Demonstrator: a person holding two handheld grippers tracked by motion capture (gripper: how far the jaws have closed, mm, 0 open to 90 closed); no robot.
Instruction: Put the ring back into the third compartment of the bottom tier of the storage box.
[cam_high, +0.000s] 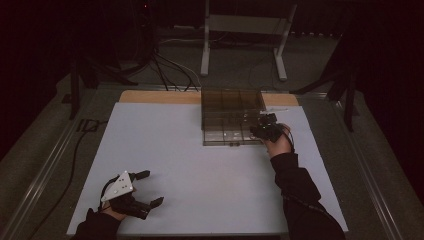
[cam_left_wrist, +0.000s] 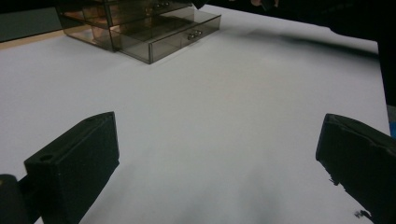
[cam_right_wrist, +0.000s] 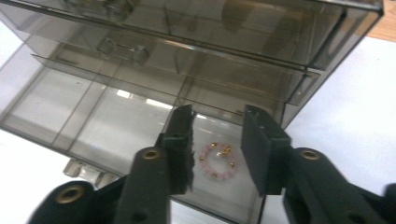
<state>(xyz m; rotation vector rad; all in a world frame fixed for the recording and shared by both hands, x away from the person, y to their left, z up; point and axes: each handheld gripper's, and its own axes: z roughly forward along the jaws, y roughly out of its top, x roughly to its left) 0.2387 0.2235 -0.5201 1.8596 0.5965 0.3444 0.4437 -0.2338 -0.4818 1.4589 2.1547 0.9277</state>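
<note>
A small pink beaded bracelet with gold beads lies in the smoky drawer, between the parted, empty right gripper; left gripper gapes wide, empty.

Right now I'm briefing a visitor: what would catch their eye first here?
The smoky transparent plastic drawer organizer at the white table's far edge, bottom drawer pulled open. The right hand-held gripper hovers open over a small pink beaded bracelet lying in that drawer. The left hand-held gripper rests open at the near-left corner.
</note>
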